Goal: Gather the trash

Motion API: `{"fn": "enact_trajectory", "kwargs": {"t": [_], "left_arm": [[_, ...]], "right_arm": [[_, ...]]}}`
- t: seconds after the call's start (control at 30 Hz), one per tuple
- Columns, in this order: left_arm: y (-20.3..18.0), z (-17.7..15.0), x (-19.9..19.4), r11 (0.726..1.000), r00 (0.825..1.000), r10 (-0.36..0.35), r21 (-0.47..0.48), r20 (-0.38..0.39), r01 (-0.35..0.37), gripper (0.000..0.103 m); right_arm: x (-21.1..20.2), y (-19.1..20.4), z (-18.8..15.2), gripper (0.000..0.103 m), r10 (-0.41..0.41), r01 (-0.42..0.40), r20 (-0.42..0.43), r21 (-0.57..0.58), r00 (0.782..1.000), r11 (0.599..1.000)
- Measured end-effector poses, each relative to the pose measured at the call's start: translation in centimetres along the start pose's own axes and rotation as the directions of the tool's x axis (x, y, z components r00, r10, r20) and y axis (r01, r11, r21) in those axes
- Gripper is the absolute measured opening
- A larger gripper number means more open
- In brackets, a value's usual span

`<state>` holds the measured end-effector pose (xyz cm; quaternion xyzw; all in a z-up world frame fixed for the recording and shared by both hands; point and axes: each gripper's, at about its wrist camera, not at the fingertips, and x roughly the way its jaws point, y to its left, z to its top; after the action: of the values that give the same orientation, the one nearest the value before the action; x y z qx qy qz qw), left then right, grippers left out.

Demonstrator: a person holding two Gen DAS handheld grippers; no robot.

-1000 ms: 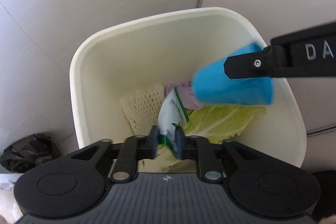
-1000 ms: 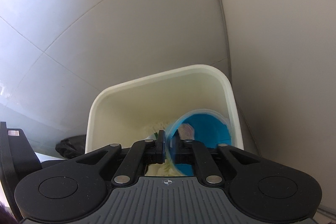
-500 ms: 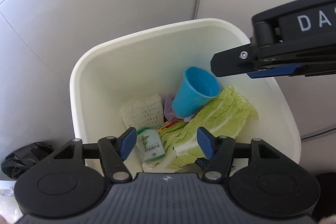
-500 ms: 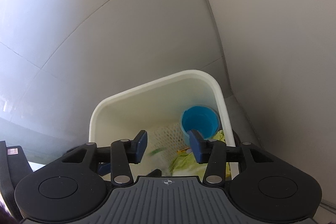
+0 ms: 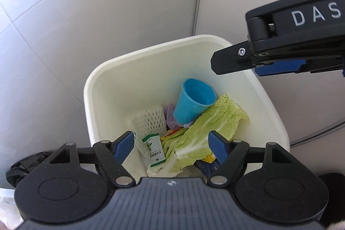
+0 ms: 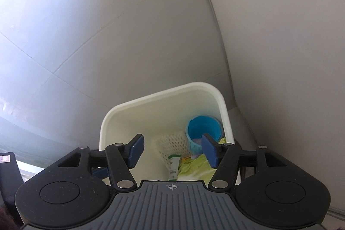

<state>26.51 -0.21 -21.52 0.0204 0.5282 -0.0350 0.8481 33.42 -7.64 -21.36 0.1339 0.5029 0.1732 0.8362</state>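
A white bin (image 5: pixel 103 70) (image 6: pixel 120 107) stands on the tiled floor below both grippers. Inside it lie a blue cup (image 5: pixel 192 100) (image 6: pixel 203 128), a green cabbage leaf (image 5: pixel 213 126), a white foam net (image 5: pixel 148 120) (image 6: pixel 171 141) and a small green-and-white packet (image 5: pixel 154 149). My left gripper (image 5: pixel 171 147) hangs above the bin, its jaws opening, nothing between them. My right gripper (image 6: pixel 172 150) also hovers over the bin with jaws opening and empty; its arm crosses the top right of the left wrist view.
A crumpled black bag (image 5: pixel 23 165) lies on the floor left of the bin. Grey floor tiles (image 5: pixel 107 3) surround the bin. A thin cable (image 5: pixel 319 133) runs on the floor at the right.
Both grippers opened. The left let go of the packet and the right let go of the blue cup; both now lie in the bin. The left gripper rose.
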Motion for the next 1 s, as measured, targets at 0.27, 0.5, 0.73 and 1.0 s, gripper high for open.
{"fn": "enact_trajectory", "kwargs": {"t": [0.27,0.5,0.73,1.0], "left_arm": [[-0.6,-1.3,-3.7,1.0,0.998,0.023,-0.006,0.059,-0.022,0.091],[-1.3,-3.2,-6.6,0.999,0.996,0.038,-0.031,0.087,-0.036,0.101],[-1.9,-5.0,-10.5,0.993,0.993,0.062,-0.105,0.105,-0.05,0.102],[-3.0,-7.5,-17.1,0.983,0.982,0.085,-0.173,0.168,-0.055,0.102]], "right_arm": [[-3.7,1.3,-1.6,0.075,0.02,-0.019,0.046,-0.035,0.999,0.999],[-6.6,1.8,-4.0,0.085,0.008,-0.001,0.09,-0.072,0.996,0.997],[-11.7,2.2,-6.2,0.086,-0.037,0.061,0.179,-0.134,0.983,0.989],[-20.0,4.7,-11.6,0.093,-0.108,0.194,0.415,-0.169,0.903,0.966]]}}
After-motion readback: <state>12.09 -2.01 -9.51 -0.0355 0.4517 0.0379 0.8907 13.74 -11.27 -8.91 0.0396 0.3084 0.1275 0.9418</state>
